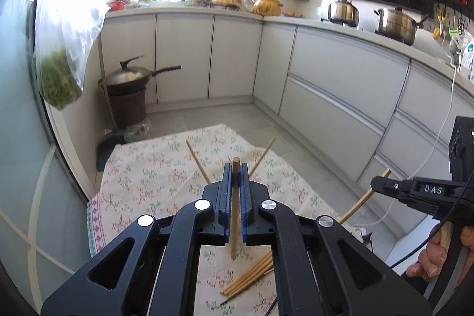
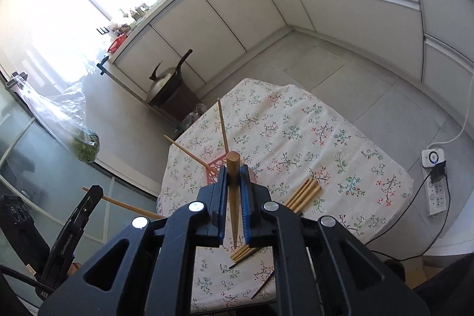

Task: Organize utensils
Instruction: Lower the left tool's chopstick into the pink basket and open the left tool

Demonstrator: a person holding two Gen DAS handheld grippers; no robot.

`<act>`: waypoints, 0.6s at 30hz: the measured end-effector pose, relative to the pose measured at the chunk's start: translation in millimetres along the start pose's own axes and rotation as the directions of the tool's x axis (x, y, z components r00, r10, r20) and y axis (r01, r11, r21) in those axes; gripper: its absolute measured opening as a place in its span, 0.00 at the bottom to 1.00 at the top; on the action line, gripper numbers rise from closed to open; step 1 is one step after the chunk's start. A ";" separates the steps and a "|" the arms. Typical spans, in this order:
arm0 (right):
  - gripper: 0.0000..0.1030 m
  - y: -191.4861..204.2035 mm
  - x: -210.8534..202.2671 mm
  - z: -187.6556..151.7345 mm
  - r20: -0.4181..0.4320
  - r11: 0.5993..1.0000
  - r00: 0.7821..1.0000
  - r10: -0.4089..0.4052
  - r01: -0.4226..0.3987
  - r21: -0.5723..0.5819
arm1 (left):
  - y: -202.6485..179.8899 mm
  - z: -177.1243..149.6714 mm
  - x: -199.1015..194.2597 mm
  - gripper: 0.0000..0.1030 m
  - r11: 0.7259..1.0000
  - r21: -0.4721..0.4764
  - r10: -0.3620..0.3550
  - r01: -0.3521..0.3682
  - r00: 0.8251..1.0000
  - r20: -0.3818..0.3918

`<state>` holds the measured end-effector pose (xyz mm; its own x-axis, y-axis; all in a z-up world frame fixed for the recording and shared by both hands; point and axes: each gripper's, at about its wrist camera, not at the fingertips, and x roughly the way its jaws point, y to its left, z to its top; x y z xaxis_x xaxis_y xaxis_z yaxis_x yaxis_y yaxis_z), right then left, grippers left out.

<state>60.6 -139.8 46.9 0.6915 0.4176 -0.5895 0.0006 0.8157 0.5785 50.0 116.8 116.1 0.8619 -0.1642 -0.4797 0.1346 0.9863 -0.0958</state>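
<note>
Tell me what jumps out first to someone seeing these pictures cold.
Each gripper is shut on a single wooden chopstick: the left gripper and the right gripper both hold theirs above the flowered tablecloth. Below them a bundle of chopsticks lies side by side on the cloth, and two loose chopsticks lie crossed farther off. A lidded wok sits on a stand on the floor by the cabinets.

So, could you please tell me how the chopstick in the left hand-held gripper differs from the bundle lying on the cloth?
The held chopstick is single and lifted, clamped in the left hand-held gripper; the chopstick bundle is several sticks side by side. The held chopstick is off the floral cloth; the chopstick bundle lies flat on it. Both are light wood.
</note>
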 end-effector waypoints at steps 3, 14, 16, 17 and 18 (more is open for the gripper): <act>0.08 5.0 -7.8 14.9 0.038 1.000 0.999 0.007 -0.007 -0.007 | -1.9 20.0 -0.8 0.04 1.000 -0.020 0.005 -0.003 0.999 0.053; 0.08 15.0 -10.6 55.8 0.098 1.000 0.995 0.021 -0.019 -0.014 | 6.2 53.9 49.4 0.04 0.992 -0.119 0.057 -0.044 0.992 0.109; 0.08 17.3 -5.5 61.5 0.103 1.000 0.995 0.017 -0.015 -0.018 | 7.0 52.4 63.4 0.04 0.991 -0.123 0.065 -0.052 0.993 0.100; 0.08 18.4 -2.9 64.0 0.106 1.000 0.994 0.017 -0.015 -0.019 | 7.2 50.7 70.5 0.04 0.991 -0.122 0.066 -0.055 0.993 0.094; 0.08 20.0 0.3 66.7 0.107 1.000 0.994 0.017 -0.015 -0.021 | 7.4 48.2 77.5 0.04 0.992 -0.117 0.066 -0.056 0.994 0.085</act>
<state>109.0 -150.0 95.9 0.7648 0.3860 -0.5159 -0.0250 0.8178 0.5750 141.3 112.2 120.3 0.9072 -0.0969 -0.4094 0.0283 0.9850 -0.1705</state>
